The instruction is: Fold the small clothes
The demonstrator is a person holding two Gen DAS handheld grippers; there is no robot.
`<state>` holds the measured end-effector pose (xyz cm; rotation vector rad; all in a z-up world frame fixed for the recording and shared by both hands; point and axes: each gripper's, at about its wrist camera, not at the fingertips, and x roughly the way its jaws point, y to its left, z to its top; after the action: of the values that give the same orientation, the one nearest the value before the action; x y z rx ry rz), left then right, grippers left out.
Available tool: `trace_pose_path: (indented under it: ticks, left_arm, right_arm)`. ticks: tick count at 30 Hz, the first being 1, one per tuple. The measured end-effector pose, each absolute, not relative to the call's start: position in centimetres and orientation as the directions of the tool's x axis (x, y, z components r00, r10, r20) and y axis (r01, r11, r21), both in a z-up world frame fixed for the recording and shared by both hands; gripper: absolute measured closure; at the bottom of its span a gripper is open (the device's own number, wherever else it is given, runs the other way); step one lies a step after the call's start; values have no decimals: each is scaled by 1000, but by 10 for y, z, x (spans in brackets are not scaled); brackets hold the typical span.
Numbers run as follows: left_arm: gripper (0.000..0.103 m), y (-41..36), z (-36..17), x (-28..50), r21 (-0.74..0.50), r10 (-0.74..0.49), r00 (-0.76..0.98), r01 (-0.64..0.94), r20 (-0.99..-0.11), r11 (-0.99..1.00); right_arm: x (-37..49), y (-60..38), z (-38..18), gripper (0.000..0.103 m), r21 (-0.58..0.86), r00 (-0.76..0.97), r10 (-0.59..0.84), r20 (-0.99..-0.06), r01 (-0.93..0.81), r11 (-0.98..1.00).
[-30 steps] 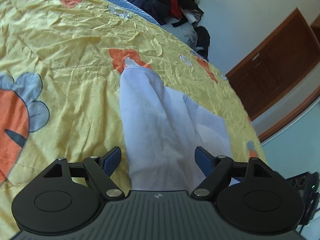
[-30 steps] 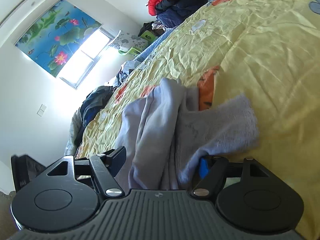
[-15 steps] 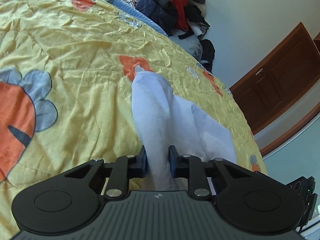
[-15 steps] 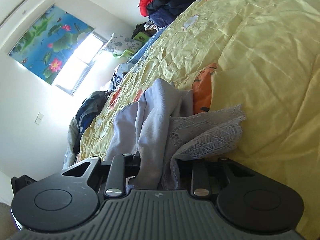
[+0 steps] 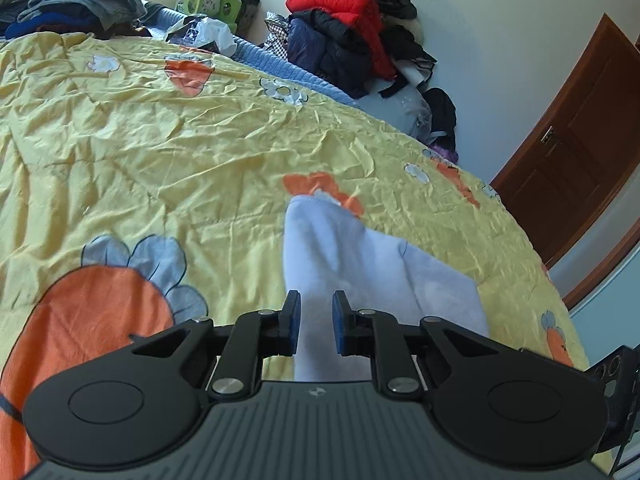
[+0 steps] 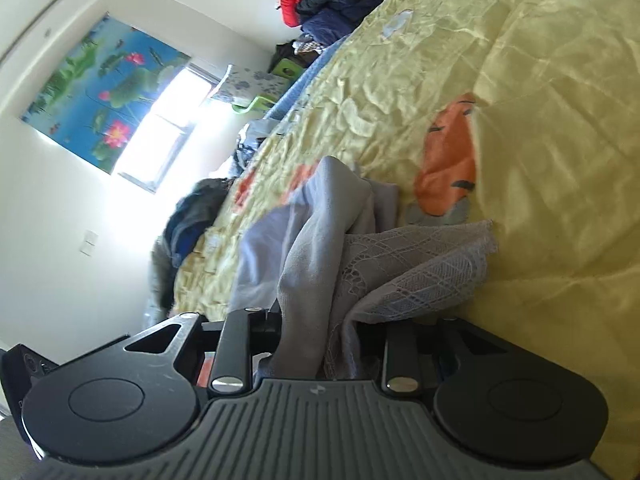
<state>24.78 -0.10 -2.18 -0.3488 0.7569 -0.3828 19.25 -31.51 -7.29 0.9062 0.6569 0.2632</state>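
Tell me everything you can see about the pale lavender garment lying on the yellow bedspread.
The pale lavender garment is small, of soft knit-looking cloth, with an openwork lace panel along one edge. It lies bunched and partly raised off the crinkled yellow bedspread, its far end resting by an orange flower print. The left hand-held gripper pinches one fold, its jaws closing; the right hand-held gripper has cloth and lace between its jaws, which are opening slightly.

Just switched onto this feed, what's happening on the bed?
A person is working a pale lavender garment on the yellow bedspread with two handheld tongs. The left tongs pinch one end of it and are closing. The right tongs grip bunched fabric by its lace trim, jaws easing open. No fold is visible yet.
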Motion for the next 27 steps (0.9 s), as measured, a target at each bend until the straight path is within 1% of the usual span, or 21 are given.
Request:
trace_pose_path:
  ticks: [4,5,6,7,9,10,11,12,13,16,17,19,20,21,22,23,25,26,27]
  left_arm:
    - [86,-3,-25,227,-399,-439,651,220,-619,890]
    - [85,-5,-25,221,-391,-438,648,226,-624,892]
    - [85,-7,-25,213,-382,-439,645,237,-626,893]
    - [85,-9,-25,206,-373,-440,642,249,-628,894]
    - [83,-12,-26,191,-357,-444,640,271,-627,894]
    - [74,-13,-26,184,-348,-444,641,279,-626,895]
    - [69,-14,-28,178,-342,-446,637,288,-629,894]
    - [58,-15,-30,173,-344,-450,629,291,-634,892]
    - [51,-14,-33,169,-354,-456,621,290,-638,889]
    - [50,-13,-44,160,-383,-482,591,295,-647,875]
    - [51,-14,-47,158,-379,-479,589,295,-651,877]
    - [52,-17,-49,153,-357,-463,602,296,-650,886]
    - [52,-19,-47,150,-344,-456,606,300,-652,890]
    - [52,-20,-45,148,-334,-450,610,302,-652,893]
    - [51,-21,-43,145,-323,-442,618,302,-650,897]
    - [51,-21,-41,141,-307,-431,628,303,-647,902]
    - [50,-21,-38,135,-279,-403,646,290,-648,915]
    - [50,-21,-38,132,-275,-393,650,281,-650,920]
    - [49,-20,-38,130,-277,-389,652,272,-651,921]
  right_arm:
    - [176,-318,-60,55,729,798,397,-454,76,680]
    - [171,-318,-55,50,702,803,368,-468,85,707]
    - [164,-319,-50,46,672,810,337,-480,93,735]
    - [157,-320,-46,45,653,815,320,-483,92,752]
    - [145,-320,-42,40,643,808,333,-486,73,762]
    - [139,-320,-42,39,646,795,360,-489,53,761]
    - [132,-319,-43,39,648,777,390,-494,30,761]
    - [127,-317,-45,39,645,761,407,-504,18,764]
    - [120,-311,-45,39,639,747,420,-515,7,770]
    - [102,-307,-49,39,653,731,458,-506,-22,757]
    - [97,-307,-50,40,661,731,467,-497,-29,750]
    - [92,-303,-51,50,658,729,472,-496,-40,752]
    - [90,-302,-50,67,643,733,453,-508,-27,765]
    - [90,-302,-50,77,628,733,432,-524,-10,778]
    - [89,-303,-51,82,613,737,411,-536,5,790]
    - [86,-304,-51,84,595,745,384,-546,21,804]
    - [76,-301,-46,77,552,765,327,-555,44,833]
    - [70,-297,-41,76,526,777,301,-554,47,849]
    - [64,-293,-38,72,505,788,287,-545,35,863]
